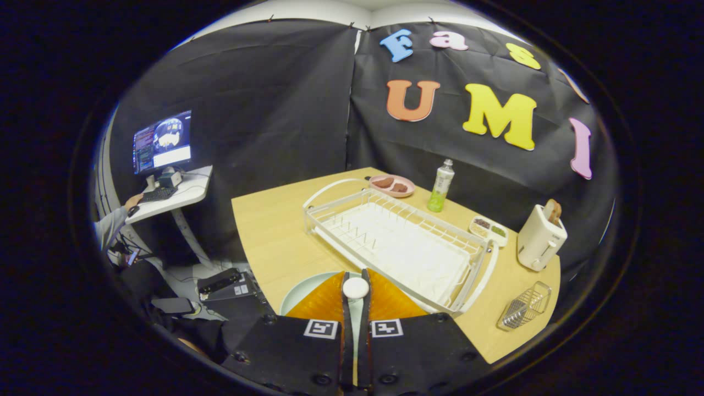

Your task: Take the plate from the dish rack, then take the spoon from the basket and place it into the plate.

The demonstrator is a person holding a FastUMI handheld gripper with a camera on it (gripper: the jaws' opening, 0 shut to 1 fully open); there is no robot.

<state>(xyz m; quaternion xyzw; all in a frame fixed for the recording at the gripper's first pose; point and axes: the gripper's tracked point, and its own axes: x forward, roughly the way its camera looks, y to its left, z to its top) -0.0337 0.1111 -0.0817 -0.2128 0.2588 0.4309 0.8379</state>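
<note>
Now the spoon (355, 287) is clamped between the closed fingers of the gripper (355, 308), its bowl poking up past the tips. Directly below and just left lies the plate (300, 297) on the table (264, 242), beside the rack (401, 247); the basket (525, 307) sits well to the right.

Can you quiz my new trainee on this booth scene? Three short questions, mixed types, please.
1. True or false: the dish rack has no dishes in it.
2. What is clamped between the gripper fingers: A) the white spoon, B) a bottle, C) toast?
3. Which object lies just under the fingers, beside the rack?

Key: 1 true; 2 A; 3 the pale plate.
</note>
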